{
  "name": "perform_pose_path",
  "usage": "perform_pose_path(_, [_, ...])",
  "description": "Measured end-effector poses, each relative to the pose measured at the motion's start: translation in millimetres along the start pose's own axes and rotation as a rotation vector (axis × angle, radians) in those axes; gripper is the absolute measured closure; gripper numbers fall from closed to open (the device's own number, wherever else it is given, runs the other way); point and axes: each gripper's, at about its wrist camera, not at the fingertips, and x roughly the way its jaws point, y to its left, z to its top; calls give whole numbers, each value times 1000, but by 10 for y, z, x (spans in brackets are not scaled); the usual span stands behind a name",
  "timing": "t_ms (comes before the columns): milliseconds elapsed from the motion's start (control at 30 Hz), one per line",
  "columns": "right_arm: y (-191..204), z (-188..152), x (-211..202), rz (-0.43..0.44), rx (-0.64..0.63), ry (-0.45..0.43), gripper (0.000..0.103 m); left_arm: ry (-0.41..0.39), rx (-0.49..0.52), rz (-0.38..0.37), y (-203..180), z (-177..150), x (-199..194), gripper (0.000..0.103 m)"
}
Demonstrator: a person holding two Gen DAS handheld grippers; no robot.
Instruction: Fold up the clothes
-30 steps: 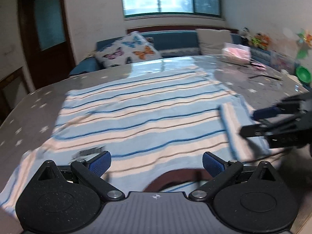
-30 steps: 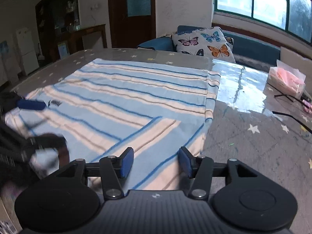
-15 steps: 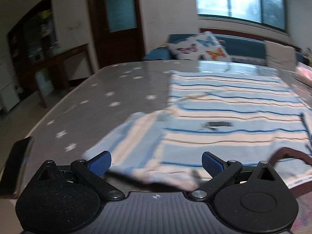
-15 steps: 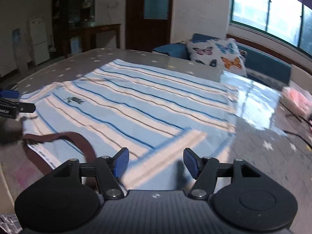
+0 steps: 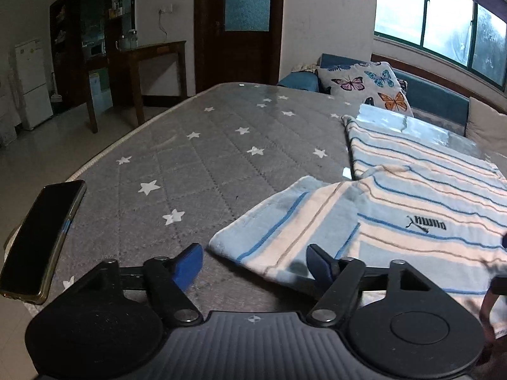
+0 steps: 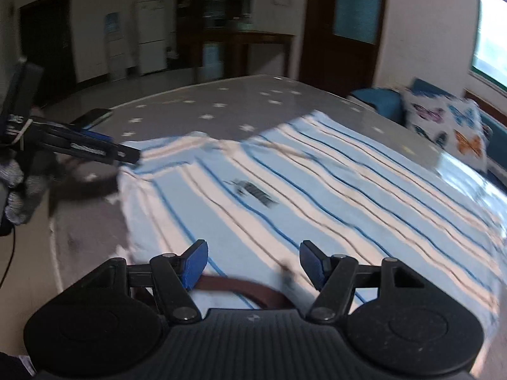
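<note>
I see the light blue T-shirt with cream, brown and dark blue stripes [image 5: 412, 209] lying spread flat on the grey quilted desk cover dotted with white stars [image 5: 196, 164], its small black printed logo [image 5: 426, 223] facing up. Through the left wrist camera, my left gripper [image 5: 255, 264] hangs low over the near edge of the desk with its blue-padded fingers [image 5: 188, 264] spread wide and holding nothing; the end of the shirt's short sleeve [image 5: 285, 234] lies between them, the right pad over the fabric and the left pad over bare cover. A black smartphone [image 5: 39, 237] rests at the desk's left edge, well apart from the shirt. Through the right wrist camera, which is blurred, my right gripper [image 6: 253, 262] is also wide open and empty, poised above the shirt's dark brown collar [image 6: 244, 289], which shows between its blue pads. In that same view the left gripper [image 6: 123, 155] reaches in from the left toward the sleeve. Beyond the desk sits a white cushion printed with butterflies [image 5: 364, 87] on a blue sofa [image 5: 434, 99].
</note>
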Motion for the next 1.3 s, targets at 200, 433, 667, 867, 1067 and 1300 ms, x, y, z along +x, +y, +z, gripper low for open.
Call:
perform_pose_path(200, [310, 187, 334, 63, -44, 4, 37, 13, -7, -13, 90, -15, 56, 41])
perform_pose_path(433, [601, 137, 473, 101, -111, 14, 37, 7, -20, -10, 160, 24, 83, 43])
perform_pose_path(667, [649, 295, 519, 73, -129, -23, 37, 11, -65, -32, 213, -5, 12, 44])
perform_pose_path(867, [795, 303, 678, 98, -141, -20, 38, 20, -95, -51, 204, 12, 3, 44])
perform_pose_path(1067, [839, 319, 730, 117, -115, -14, 37, 23, -95, -29, 169, 11, 8, 44])
perform_pose_path(1300, [773, 340, 628, 94, -73, -31, 38, 13, -84, 0, 106, 2, 24, 56])
